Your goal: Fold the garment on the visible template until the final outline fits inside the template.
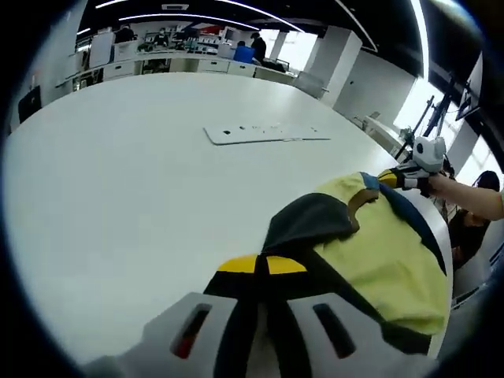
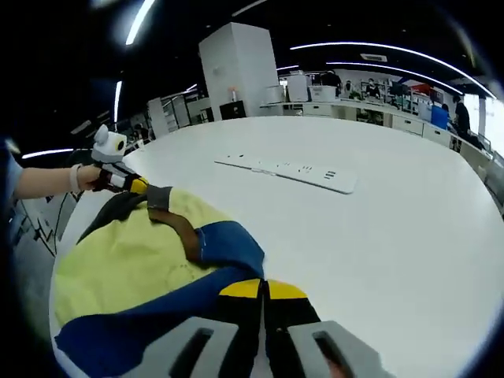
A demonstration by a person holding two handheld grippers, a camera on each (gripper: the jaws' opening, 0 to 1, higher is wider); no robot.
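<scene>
In the left gripper view the garment [image 1: 378, 252] lay at 4 o'clock on the white table [image 1: 118, 205], its long axis running from the left gripper [image 1: 261, 266] at 6 toward the right gripper [image 1: 398, 178] at 2. Fabric hid both jaw tips. The left jaws were pinched together on dark cloth. A flat white template [image 1: 264, 133] lay at 12, well apart. In the right gripper view the garment [image 2: 134, 260] stretched from 6 to 10; the right gripper [image 2: 263, 290] clamped its blue edge.
</scene>
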